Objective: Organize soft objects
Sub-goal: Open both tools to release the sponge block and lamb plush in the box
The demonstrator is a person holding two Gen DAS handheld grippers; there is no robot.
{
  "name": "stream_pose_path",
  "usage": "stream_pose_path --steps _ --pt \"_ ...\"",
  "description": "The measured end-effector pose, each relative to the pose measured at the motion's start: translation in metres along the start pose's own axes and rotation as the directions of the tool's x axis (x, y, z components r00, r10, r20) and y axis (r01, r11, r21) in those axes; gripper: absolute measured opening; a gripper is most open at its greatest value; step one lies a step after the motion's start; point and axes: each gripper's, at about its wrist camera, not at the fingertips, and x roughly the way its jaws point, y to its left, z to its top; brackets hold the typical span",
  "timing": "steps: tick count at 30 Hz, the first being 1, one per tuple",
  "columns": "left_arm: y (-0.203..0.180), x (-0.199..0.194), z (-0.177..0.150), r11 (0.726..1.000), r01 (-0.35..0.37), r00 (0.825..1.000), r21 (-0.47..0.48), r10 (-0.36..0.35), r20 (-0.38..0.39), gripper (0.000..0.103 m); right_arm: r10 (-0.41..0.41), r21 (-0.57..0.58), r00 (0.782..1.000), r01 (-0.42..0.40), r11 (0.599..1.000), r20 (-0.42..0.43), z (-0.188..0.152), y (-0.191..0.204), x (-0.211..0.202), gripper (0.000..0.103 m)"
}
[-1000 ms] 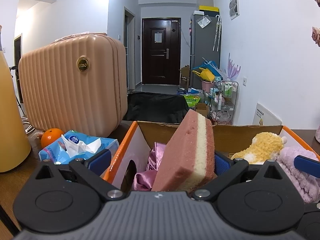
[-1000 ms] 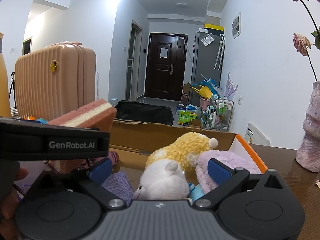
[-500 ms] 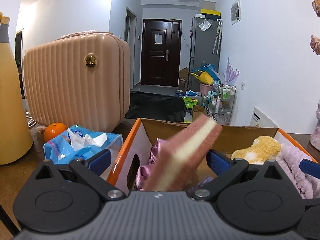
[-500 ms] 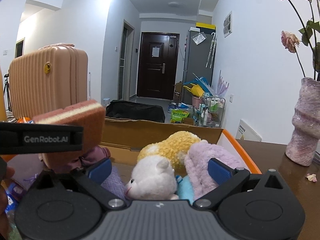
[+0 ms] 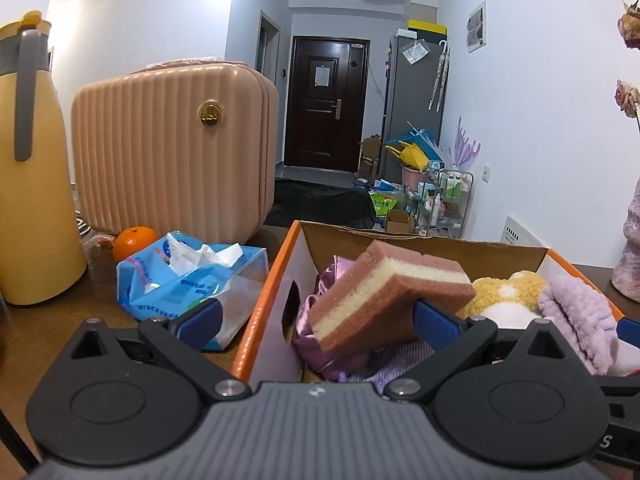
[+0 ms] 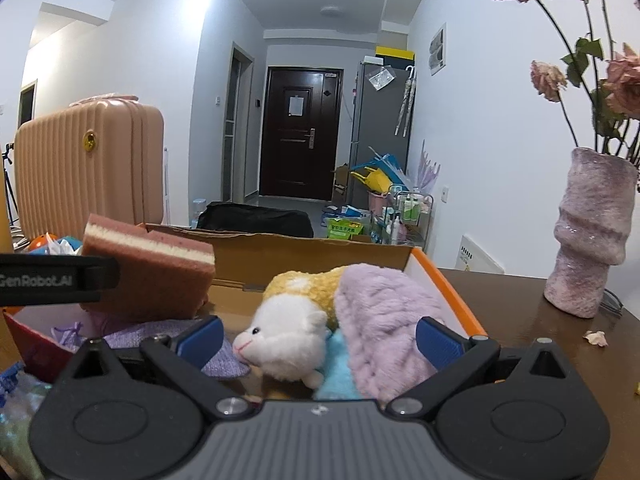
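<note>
- Left wrist view: left gripper (image 5: pixel 316 318) with its blue-padded fingers (image 5: pixel 436 322) spread wide, holding nothing.
- Pink-and-cream layered sponge block (image 5: pixel 390 294) lies tilted inside the orange-rimmed cardboard box (image 5: pixel 256 308), resting on shiny purple satin cloth (image 5: pixel 316 342); its right end sits against the right finger pad.
- Yellow-and-white plush toy (image 5: pixel 506 294) and fluffy lilac towel (image 5: pixel 576 316) fill the box's right part.
- Left of the box on the brown wooden bench (image 5: pixel 48 332): blue tissue pack (image 5: pixel 188 280), orange fruit (image 5: pixel 134 240), ribbed peach hard-shell case (image 5: pixel 176 152), yellow jug (image 5: pixel 32 184).
- Right wrist view: right gripper (image 6: pixel 318 336), fingers (image 6: pixel 200 340) wide apart and empty, hovering over the plush toy (image 6: pixel 288 336) and lilac towel (image 6: pixel 388 320).
- Sponge block (image 6: pixel 150 270) at the box's left end, beside the left gripper's black body.
- Mottled pink vase (image 6: pixel 590 236) with dried roses stands on the bench, well right of the box.
</note>
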Motion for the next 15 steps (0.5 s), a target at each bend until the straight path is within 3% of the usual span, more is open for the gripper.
stream_pose_path --steps 15 --pt "0.013 -0.050 -0.007 1.000 0.019 0.995 -0.017 -0.017 0.094 0.103 0.007 -0.002 0.996 -0.007 1.000 0.090 -0.013 -0.010 -0.057 0.103"
